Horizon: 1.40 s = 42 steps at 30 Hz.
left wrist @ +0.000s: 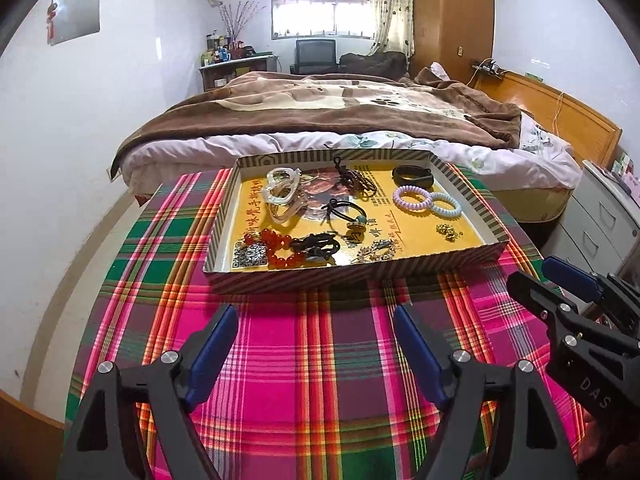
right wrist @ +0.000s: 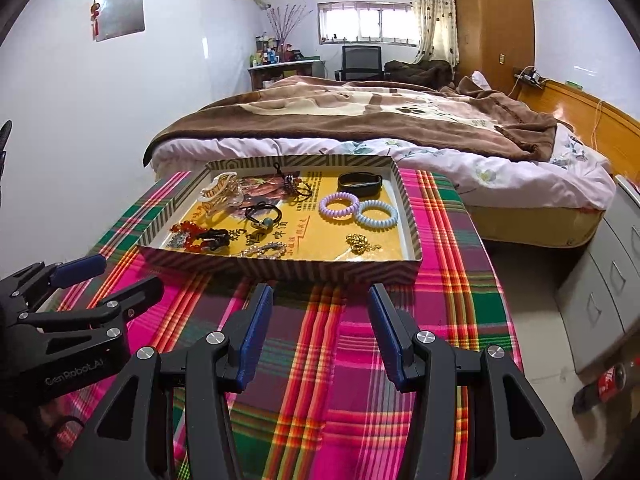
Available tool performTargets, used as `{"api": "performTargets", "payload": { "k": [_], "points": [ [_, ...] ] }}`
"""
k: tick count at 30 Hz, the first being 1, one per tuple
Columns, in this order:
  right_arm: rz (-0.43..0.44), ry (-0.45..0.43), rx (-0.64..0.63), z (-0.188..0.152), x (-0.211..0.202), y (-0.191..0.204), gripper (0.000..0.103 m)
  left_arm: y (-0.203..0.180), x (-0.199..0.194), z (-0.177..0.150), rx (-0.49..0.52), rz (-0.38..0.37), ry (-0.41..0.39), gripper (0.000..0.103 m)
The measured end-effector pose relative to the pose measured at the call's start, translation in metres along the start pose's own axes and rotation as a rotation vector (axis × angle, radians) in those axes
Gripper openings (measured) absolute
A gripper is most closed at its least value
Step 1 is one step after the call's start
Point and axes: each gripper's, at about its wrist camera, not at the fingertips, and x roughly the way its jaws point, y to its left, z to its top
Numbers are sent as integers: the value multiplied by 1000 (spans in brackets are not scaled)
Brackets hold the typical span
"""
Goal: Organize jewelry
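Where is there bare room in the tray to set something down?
Free: the yellow floor of the tray between the blue coil hair tie and the gold chain, plus the near-right corner. Crowded: the left half, around the red bead bracelet and clear hair claw.

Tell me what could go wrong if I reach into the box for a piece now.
1. The red bead bracelet lies against the black hair tie near the box's near wall, so closing on one may drag both.
2. The gold chain is small and flat on the box floor, so the right gripper could slip off it.
3. The cardboard box looks light on the plaid cloth; a nudge from the left gripper may shove it.
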Motion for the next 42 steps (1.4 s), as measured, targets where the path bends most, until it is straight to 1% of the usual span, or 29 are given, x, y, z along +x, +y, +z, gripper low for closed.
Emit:
{"api": "performTargets", "payload": {
  "k": [19, 25, 28, 32, 34, 36, 38, 42],
  "points": [
    [6, 2, 19, -9, -5, 3, 50, 3, -10, -5, -12, 2, -11, 79],
    [2, 1, 22, -9, -5, 4, 50, 4, -8, -5, -24, 21, 2, 80],
    [2, 0, 24, -10, -5, 4, 50, 6, -8, -6, -40, 0, -2, 80],
    [4, -1, 23, -10, -6, 4, 50, 6, -8, -7, -36, 13, -4, 80],
    [3, -1, 22, -10, -6, 4, 50, 7, -8, -7, -37, 6, -4, 80],
    [1, 1, 23, -10, -6, 4, 50, 6, -8, -7, -37, 3, -4, 82],
    [0, 1, 23, -11, -7, 4, 50, 7, -9, -8, -37, 4, -7, 86],
    [-1, 3, 23, -11, -7, 4, 50, 7, -10, -8, -43, 3, -11, 86]
  ]
}}
